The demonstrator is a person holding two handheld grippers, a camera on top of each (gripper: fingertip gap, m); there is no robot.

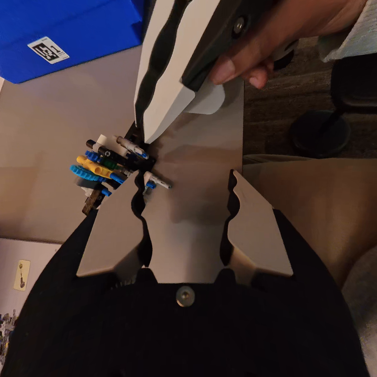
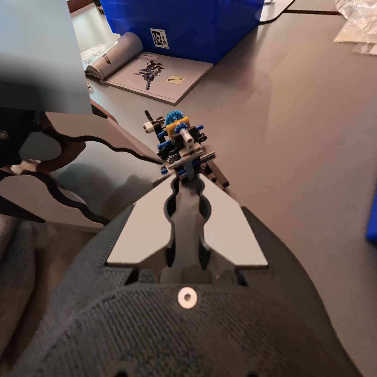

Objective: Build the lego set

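Note:
A small lego assembly (image 1: 106, 165) of black, blue, yellow and white parts with a light-blue gear lies on the grey table (image 1: 40, 122). In the right wrist view the assembly (image 2: 179, 138) is straight ahead, and my right gripper (image 2: 188, 178) is shut on its near end. In the left wrist view the right gripper (image 1: 142, 134) comes in from the top, held by a hand. My left gripper (image 1: 184, 173) is open and empty, with its left fingertip against the assembly's side. It also shows at the left of the right wrist view (image 2: 133, 191).
A blue bin (image 2: 183, 26) with a tag stands behind the assembly, also in the left wrist view (image 1: 61, 30). An open instruction booklet (image 2: 159, 81) lies before it. Plastic bags (image 2: 357, 26) lie far right. The table edge (image 1: 243, 122) runs beside the person's leg.

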